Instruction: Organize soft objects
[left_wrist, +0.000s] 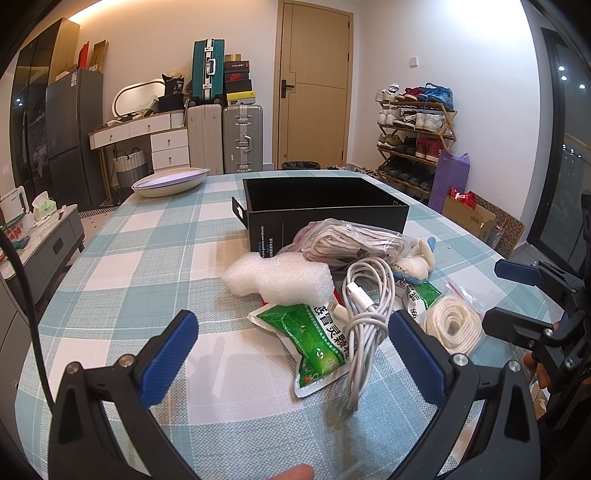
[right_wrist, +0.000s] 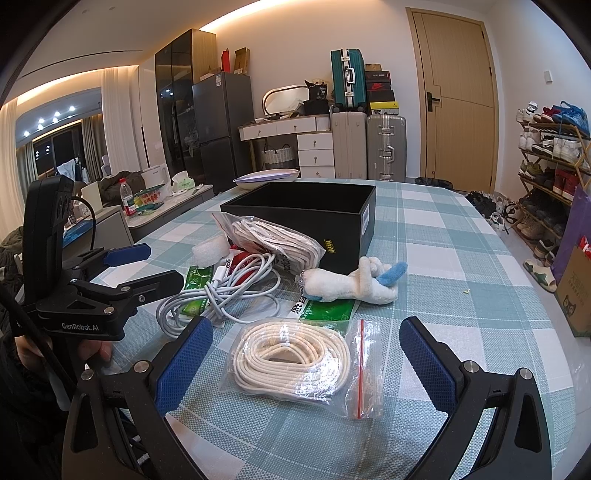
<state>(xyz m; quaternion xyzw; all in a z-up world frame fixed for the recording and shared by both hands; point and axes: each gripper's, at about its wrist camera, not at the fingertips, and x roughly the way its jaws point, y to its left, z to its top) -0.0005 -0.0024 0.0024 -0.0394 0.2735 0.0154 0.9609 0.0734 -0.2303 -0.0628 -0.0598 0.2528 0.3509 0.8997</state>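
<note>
Nothing has been packed: the box (right_wrist: 306, 206) at frame centre is empty, the pile (left_wrist: 343, 291) untouched, both grippers (left_wrist: 291, 343) (right_wrist: 306, 354) spread wide.

"GenRobot.AI" printed on left gripper (right_wrist: 162, 267) body. Green sachet (left_wrist: 317, 341): Chinese characters "感冒灵颗粒". Second sachet (left_wrist: 419, 297): "666". Other print on black box (right_wrist: 317, 218) unreadable.

A red packet (right_wrist: 242, 263) lies mostly buried under the white cable (right_wrist: 236, 284); the green sachet's (right_wrist: 327, 312) print is half covered by the plush toy (right_wrist: 354, 282).
</note>
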